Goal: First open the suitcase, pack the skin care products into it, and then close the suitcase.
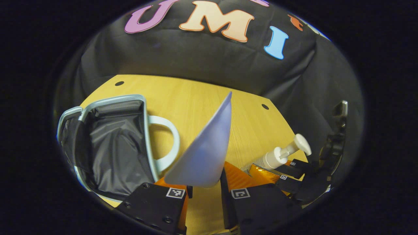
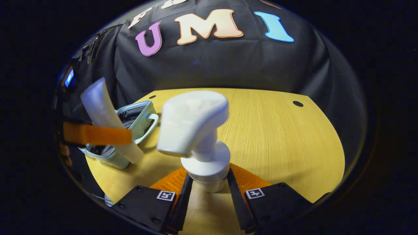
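In the left gripper view my left gripper is shut on a pale lavender tube that points up and away from me. The small suitcase lies open to the left of it, its black lining showing and its white handle toward the tube. At the right, the right gripper holds a white pump bottle. In the right gripper view my right gripper is shut on that pump bottle, held upright above the table. The tube and the open suitcase appear at the left.
The yellow wooden table stretches right and back, with small round holes near its far edge. The left gripper's orange finger crosses the tube. Black cloth walls the booth behind the table.
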